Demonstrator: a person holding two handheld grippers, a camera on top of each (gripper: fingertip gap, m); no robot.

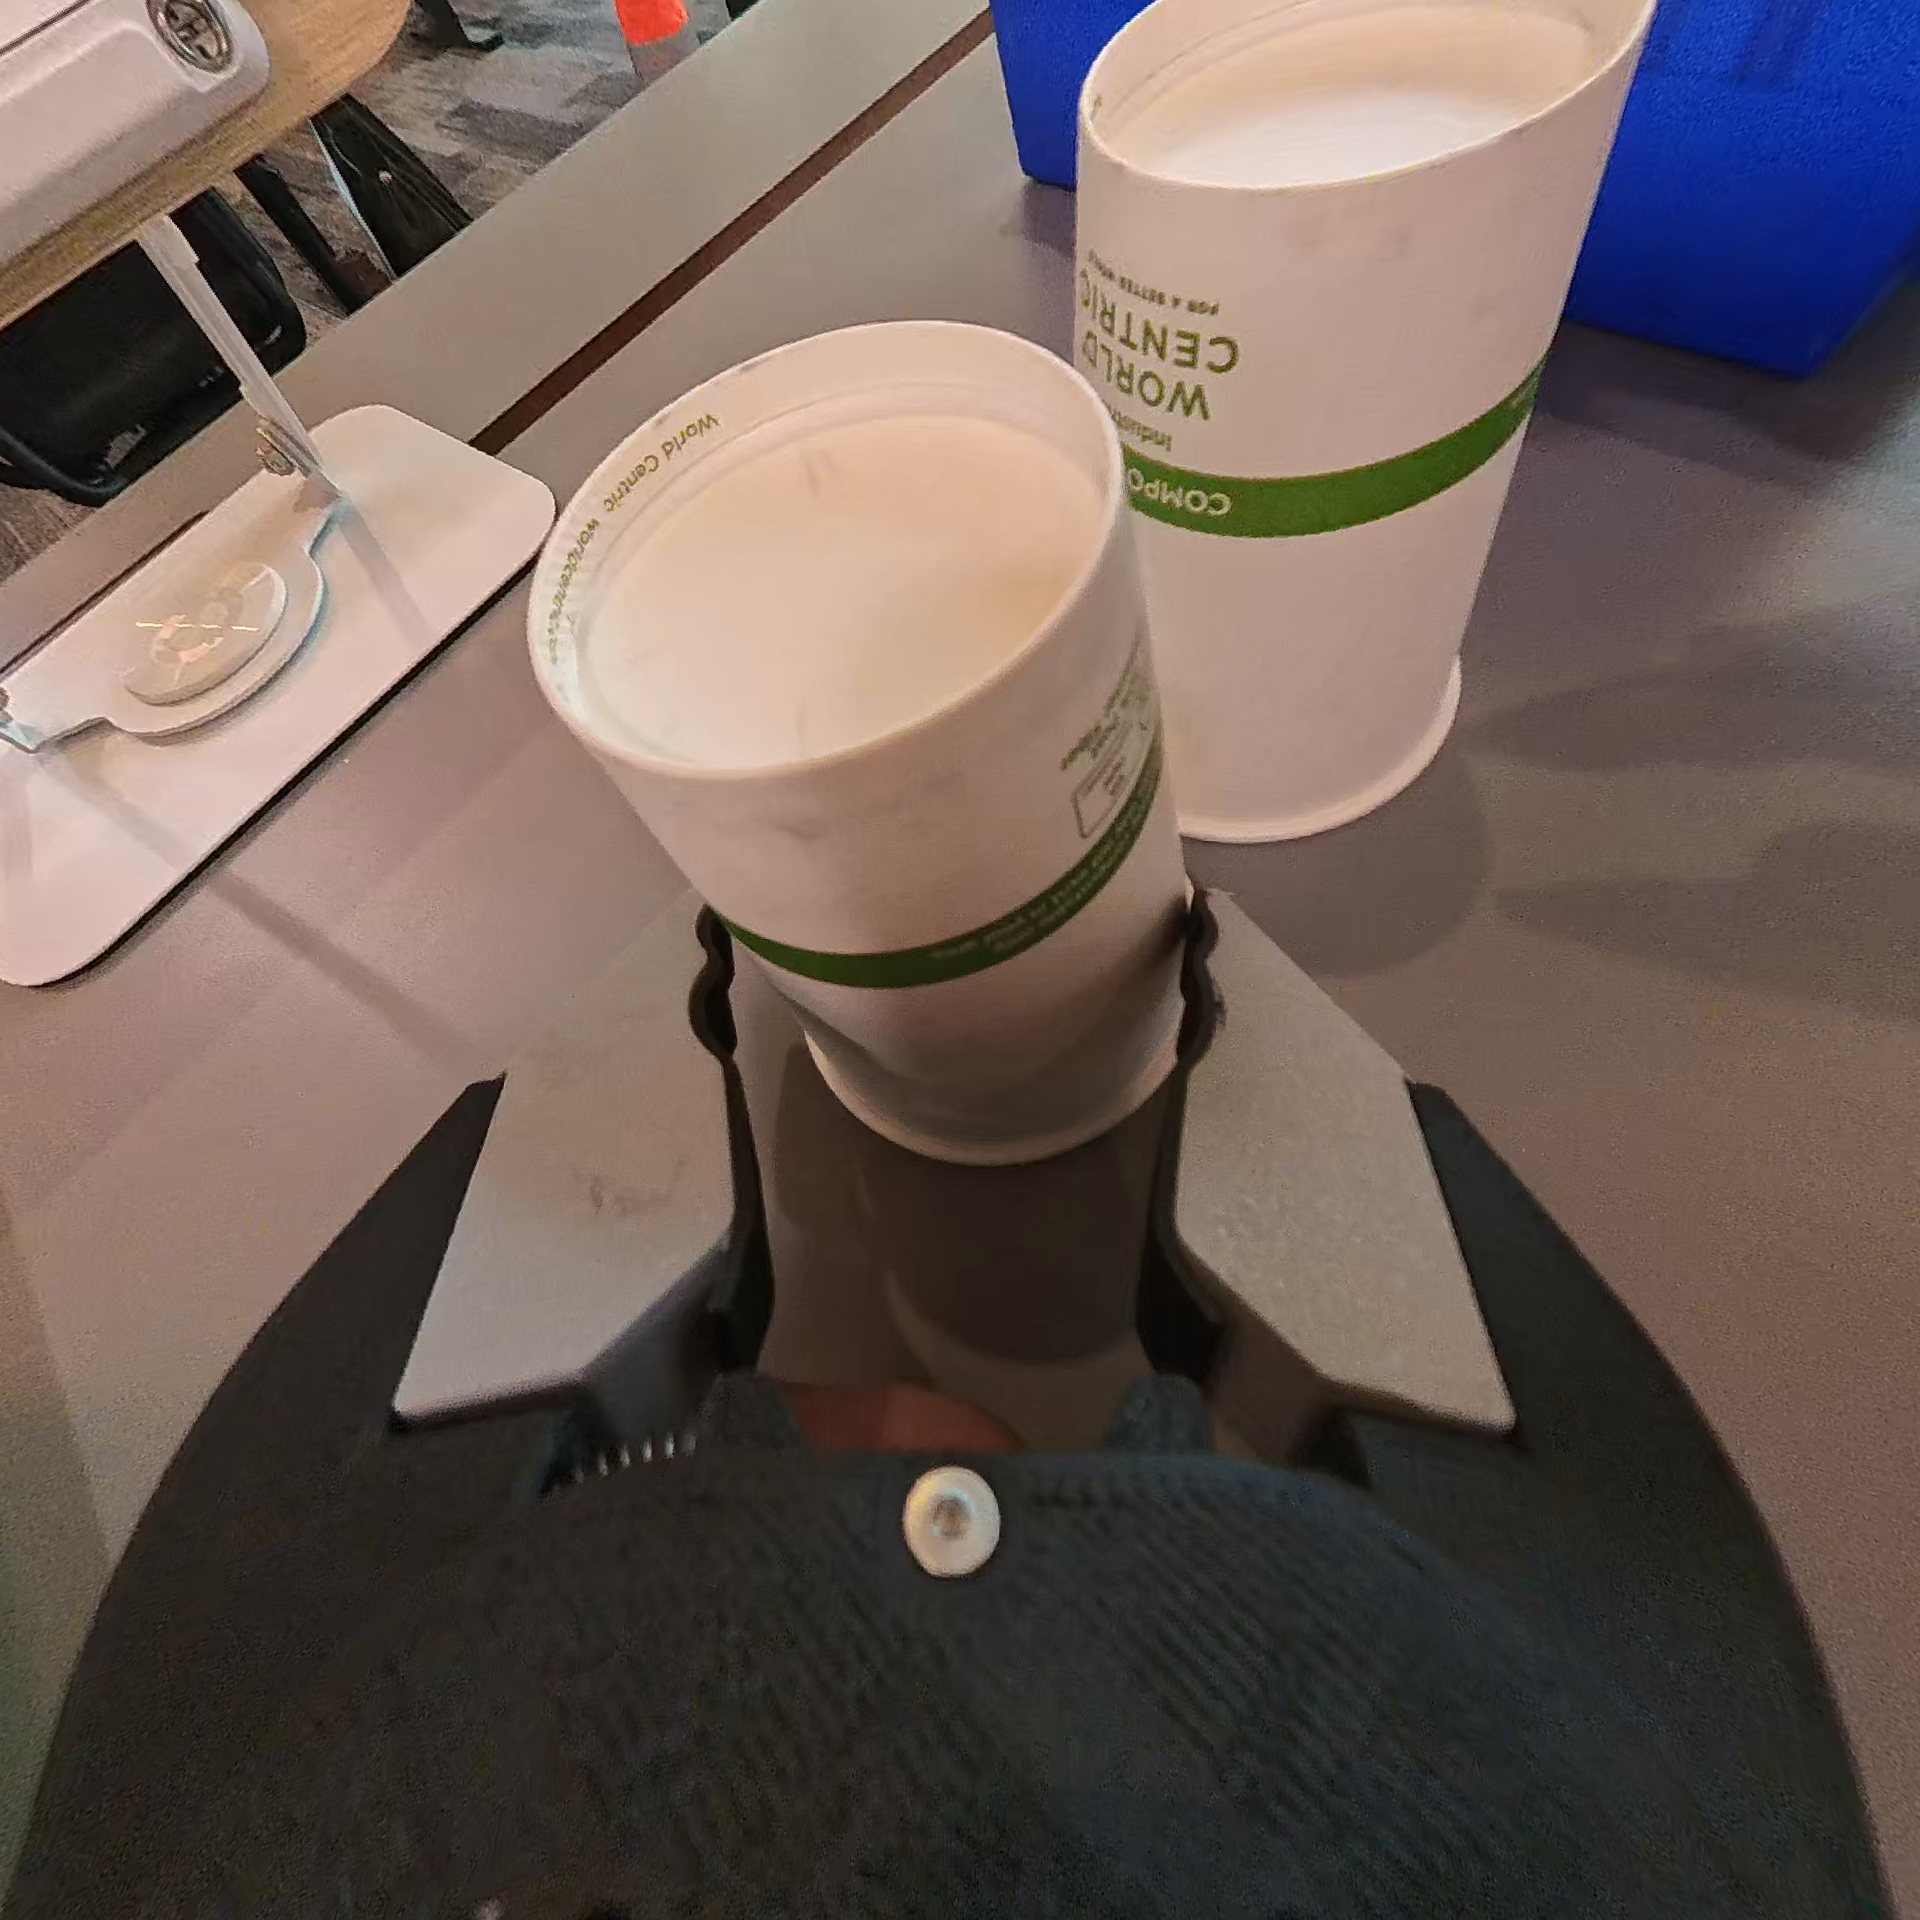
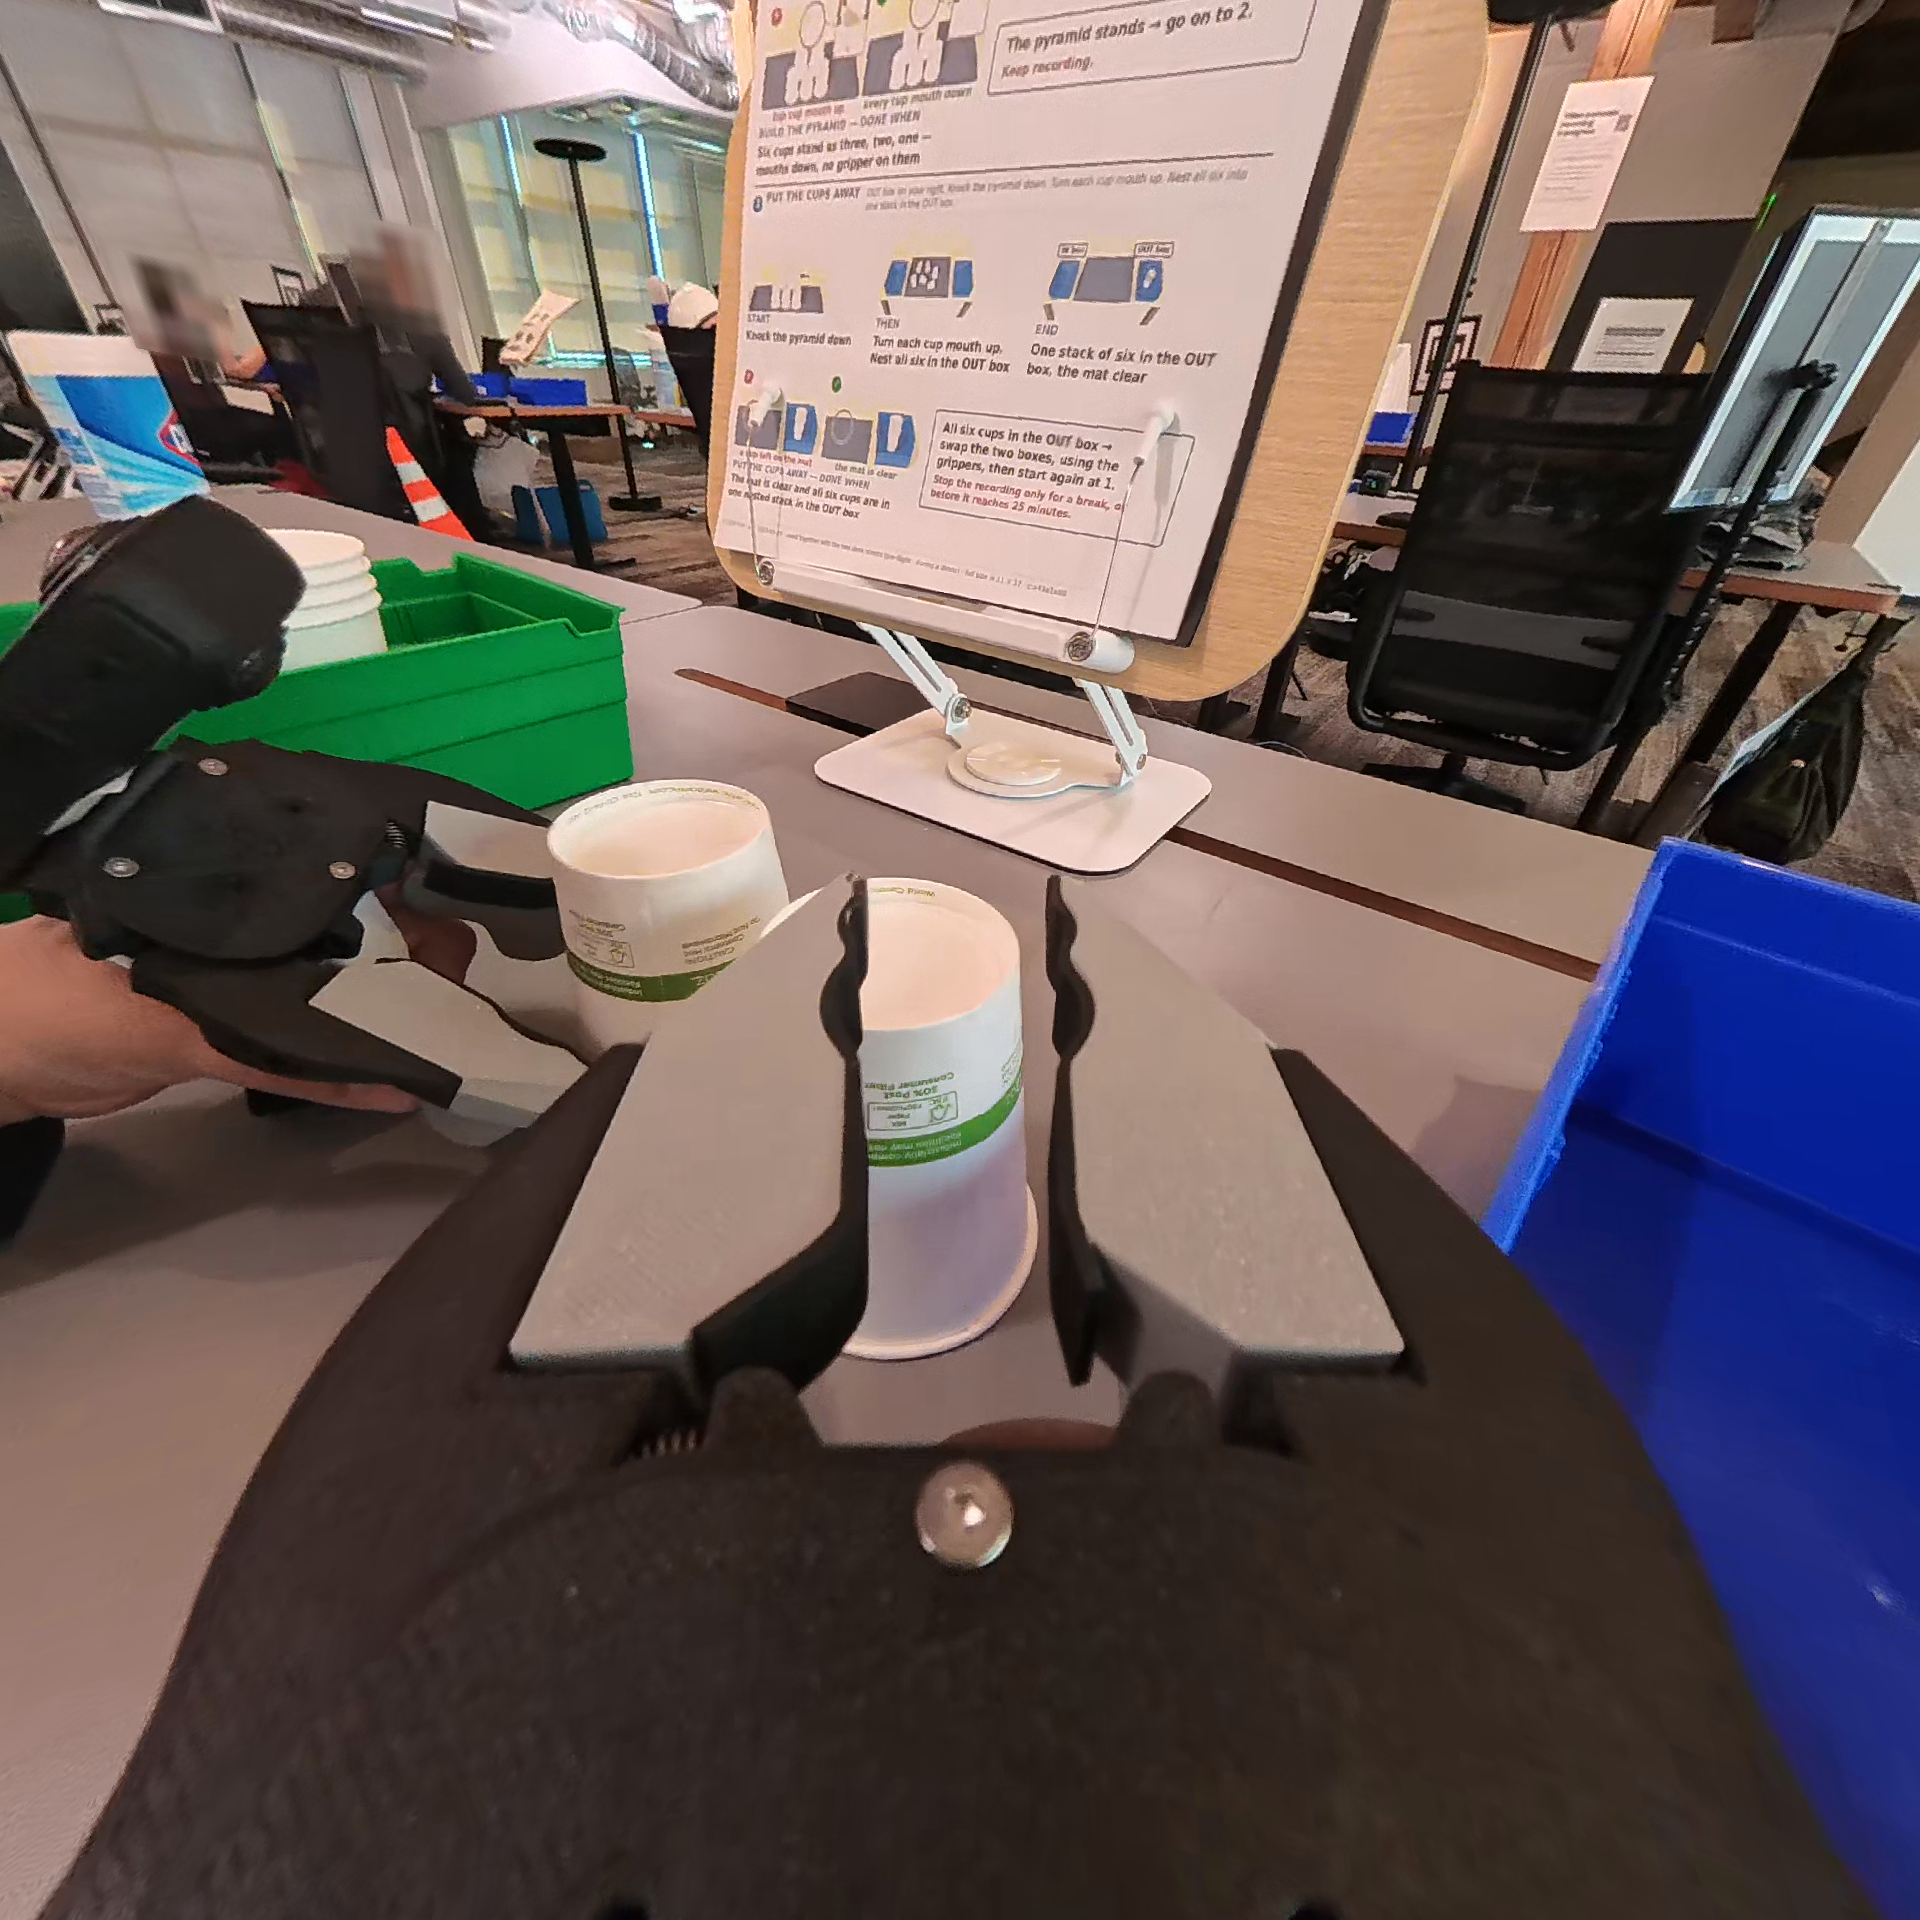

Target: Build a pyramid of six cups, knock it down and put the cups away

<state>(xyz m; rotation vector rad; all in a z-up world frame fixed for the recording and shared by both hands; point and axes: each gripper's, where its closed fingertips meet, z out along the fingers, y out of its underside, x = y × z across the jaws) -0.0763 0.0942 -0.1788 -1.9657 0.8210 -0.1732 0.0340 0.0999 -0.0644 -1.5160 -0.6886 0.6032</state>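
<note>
My left gripper [image 1: 956, 925] is shut on a white paper cup with a green band [image 1: 862, 675]. The cup is mouth down and tilted, its rim just above the grey table [image 1: 1558, 1143]. A second such cup [image 1: 1320, 623] stands mouth down on the table just to its right. In the right wrist view the held cup [image 2: 665, 894] is at the left and the standing cup [image 2: 945, 1195] is in the middle. My right gripper [image 2: 956, 904] is narrowly open and empty. The standing cup shows between and beyond its fingers, untouched.
A blue box [image 2: 1714, 1247] stands right of the cups and also shows in the left wrist view [image 1: 1766, 208]. A green bin [image 2: 468, 675] holding a stack of white cups [image 2: 322, 603] is at the far left. An instruction board on a white stand [image 2: 1018, 790] stands behind the cups. My hands' fingertips stand some 15 centimeters from each other.
</note>
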